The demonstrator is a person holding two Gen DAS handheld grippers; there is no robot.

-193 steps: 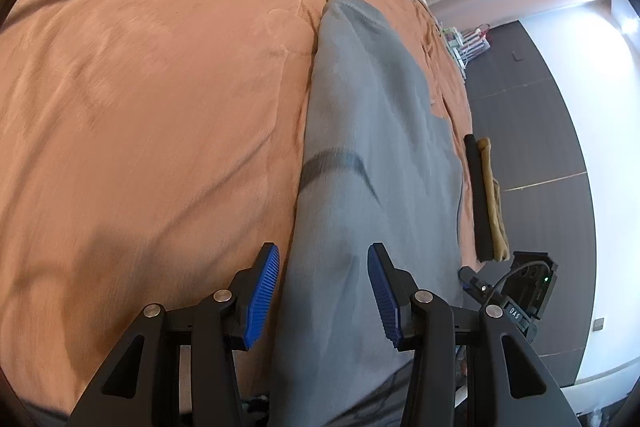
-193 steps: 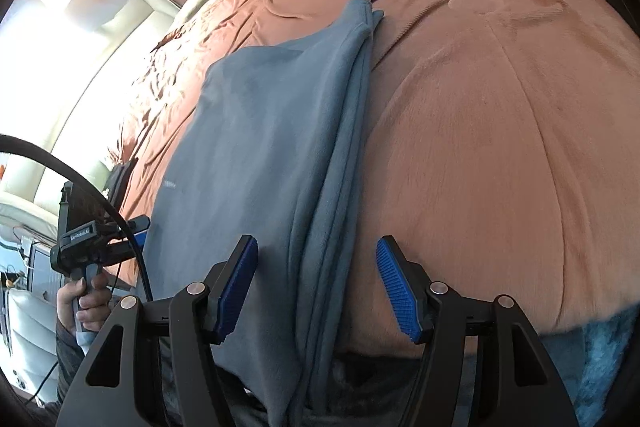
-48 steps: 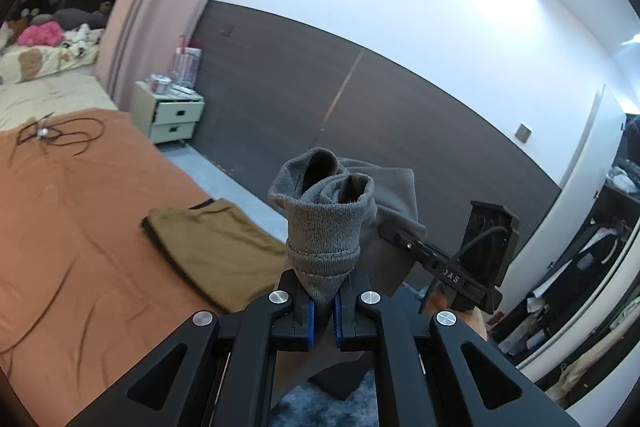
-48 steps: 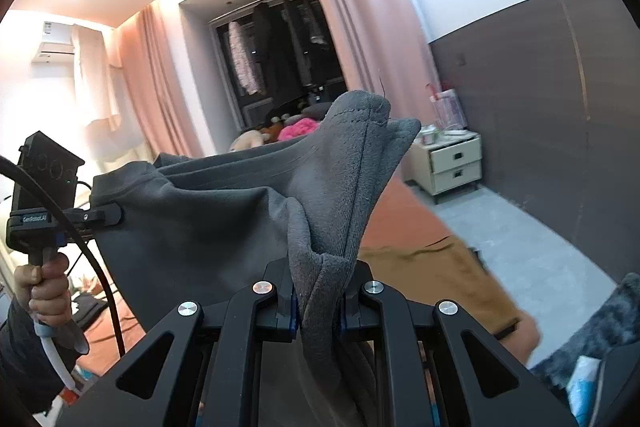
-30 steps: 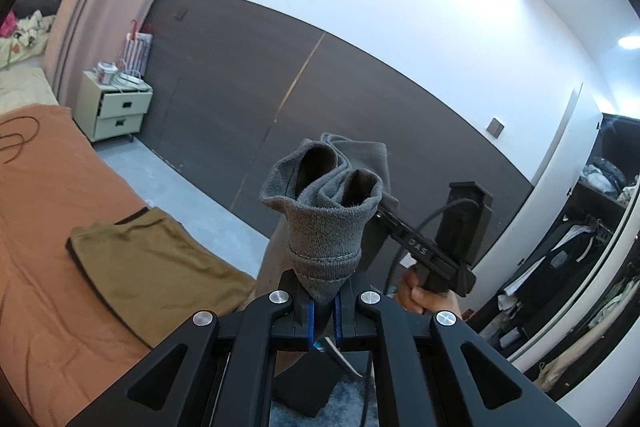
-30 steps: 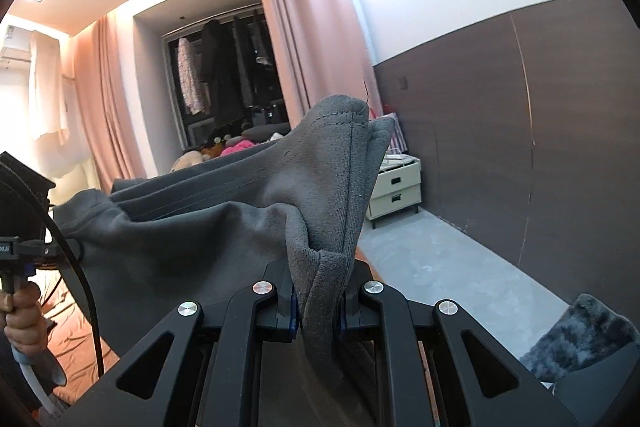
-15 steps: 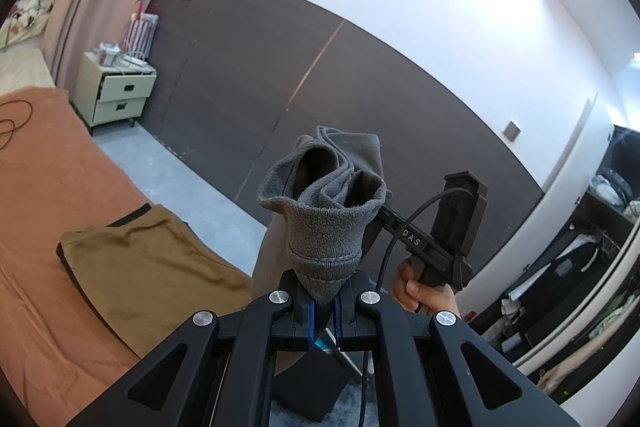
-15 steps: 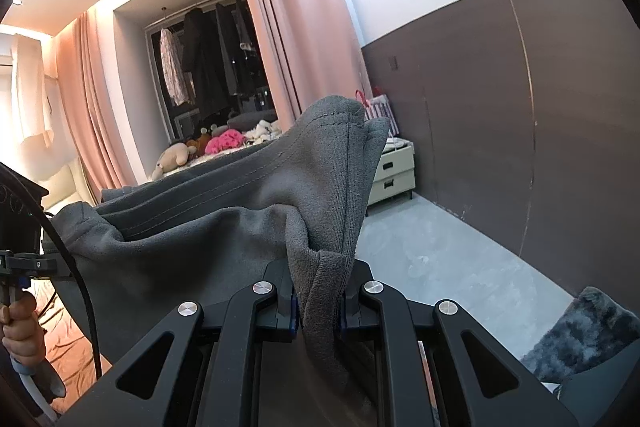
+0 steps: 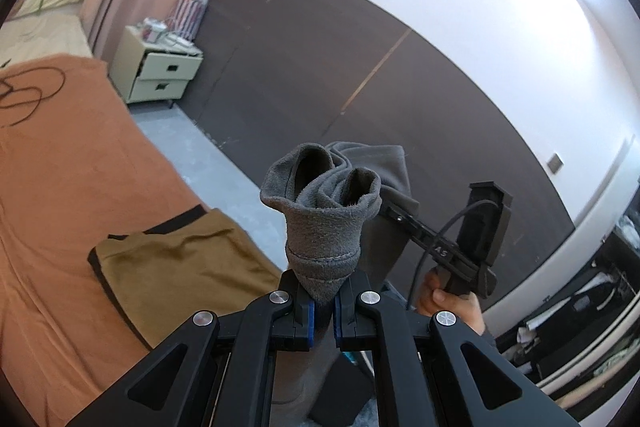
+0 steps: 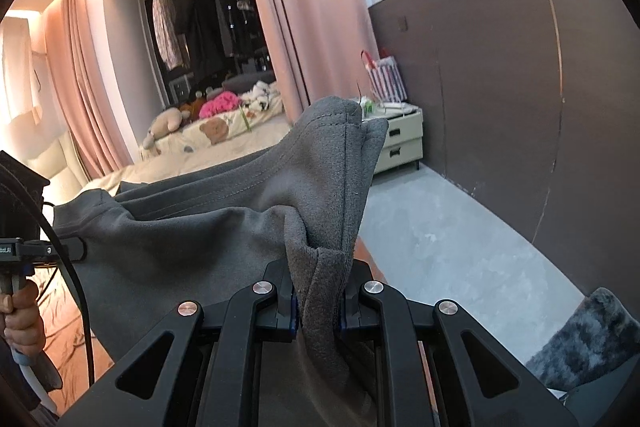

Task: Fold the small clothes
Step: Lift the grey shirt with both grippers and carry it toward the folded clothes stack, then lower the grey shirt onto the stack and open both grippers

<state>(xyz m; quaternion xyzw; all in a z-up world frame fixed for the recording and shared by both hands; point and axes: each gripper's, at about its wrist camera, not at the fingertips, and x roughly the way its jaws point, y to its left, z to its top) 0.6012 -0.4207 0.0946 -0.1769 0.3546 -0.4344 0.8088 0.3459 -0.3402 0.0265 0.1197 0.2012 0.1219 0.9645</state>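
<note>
We see one grey garment (image 10: pixel 192 247) held in the air, our left gripper (image 9: pixel 322 311) and right gripper (image 10: pixel 318 307) each clamped on a bunched corner, its lower part cut off, and only the left view shows one folded tan garment (image 9: pixel 180 267) on the bed (image 9: pixel 60 167).

both wrist cameras sit close behind their fingers, aimed across the room; they share the grey garment (image 9: pixel 324 227) (image 10: pixel 224 227) and nightstand (image 9: pixel 160 75) (image 10: pixel 400 143).
</note>
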